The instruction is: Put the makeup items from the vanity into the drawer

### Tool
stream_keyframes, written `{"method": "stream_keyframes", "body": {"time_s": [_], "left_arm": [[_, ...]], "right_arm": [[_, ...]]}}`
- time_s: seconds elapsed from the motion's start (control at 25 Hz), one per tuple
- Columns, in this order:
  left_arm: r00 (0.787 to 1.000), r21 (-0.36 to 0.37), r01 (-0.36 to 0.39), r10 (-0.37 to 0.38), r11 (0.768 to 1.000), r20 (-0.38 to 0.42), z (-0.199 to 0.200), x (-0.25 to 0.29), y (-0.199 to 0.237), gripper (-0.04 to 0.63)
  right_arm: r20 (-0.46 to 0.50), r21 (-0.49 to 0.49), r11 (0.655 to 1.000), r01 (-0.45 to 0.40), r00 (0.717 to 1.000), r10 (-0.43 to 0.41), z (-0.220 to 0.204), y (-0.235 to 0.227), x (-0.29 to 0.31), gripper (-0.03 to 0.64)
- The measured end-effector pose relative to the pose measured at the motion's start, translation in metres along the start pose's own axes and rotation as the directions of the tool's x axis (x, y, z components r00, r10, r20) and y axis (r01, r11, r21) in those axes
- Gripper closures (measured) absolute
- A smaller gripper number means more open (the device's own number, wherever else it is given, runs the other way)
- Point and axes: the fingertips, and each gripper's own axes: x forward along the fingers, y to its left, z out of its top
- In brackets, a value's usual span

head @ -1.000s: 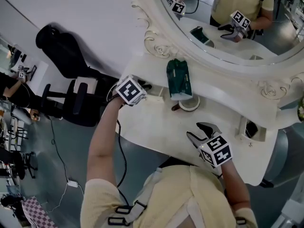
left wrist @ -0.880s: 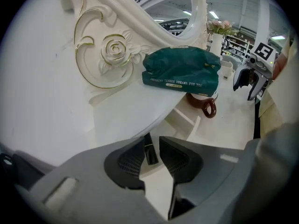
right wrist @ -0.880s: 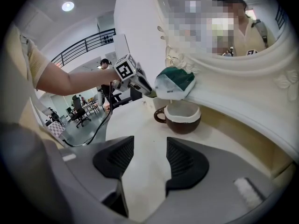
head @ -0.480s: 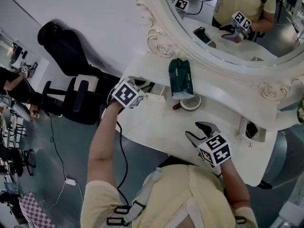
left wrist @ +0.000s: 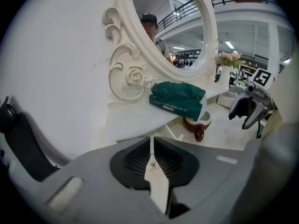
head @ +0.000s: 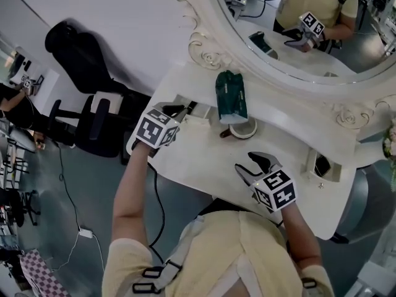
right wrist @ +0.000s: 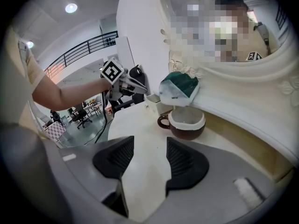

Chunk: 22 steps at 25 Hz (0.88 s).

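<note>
A dark green soft pack (head: pixel 231 96) (left wrist: pixel 178 98) (right wrist: pixel 180 88) lies on the raised shelf under the mirror. Just below it on the white vanity top (head: pixel 198 163) stands a brown cup with a white inside (head: pixel 240 130) (right wrist: pixel 184 122). At the vanity's left end my left gripper (head: pixel 181 111) (left wrist: pixel 152 146) meets the small white drawer (head: pixel 199 119). Its jaws are closing, with a tiny metal knob (left wrist: pixel 153 165) pinched in the thin gap between the pads. My right gripper (head: pixel 252 166) (right wrist: pixel 149 146) hovers open over the vanity top near the cup, holding nothing.
The oval mirror (head: pixel 297 23) with its carved frame rises behind the shelf. Another small drawer (head: pixel 322 166) stands at the vanity's right end. A black office chair (head: pixel 93 125) and cables are on the floor to the left.
My left gripper has drawn a little to the left and toward me at the drawer. The right gripper has stayed where it was.
</note>
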Motion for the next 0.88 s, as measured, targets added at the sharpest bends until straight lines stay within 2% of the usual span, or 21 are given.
{"method": "stream_keyframes", "body": {"time_s": [0.4, 0.64, 0.88], "left_arm": [[0.989, -0.162, -0.036, 0.059, 0.986, 0.137, -0.016, -0.020, -0.021, 0.589], [0.981, -0.230, -0.067, 0.106, 0.971, 0.161, -0.033, -0.031, -0.035, 0.589], [0.975, -0.303, -0.064, 0.124, 0.951, 0.184, -0.048, -0.037, -0.053, 0.589]], "right_arm": [[0.019, -0.002, 1.000, 0.027, 0.999, -0.027, 0.005, -0.007, -0.004, 0.394], [0.031, 0.009, 0.999, 0.037, 0.999, -0.037, 0.008, -0.012, -0.005, 0.400], [0.019, 0.011, 0.999, 0.044, 0.999, -0.045, 0.005, -0.016, -0.004, 0.403]]}}
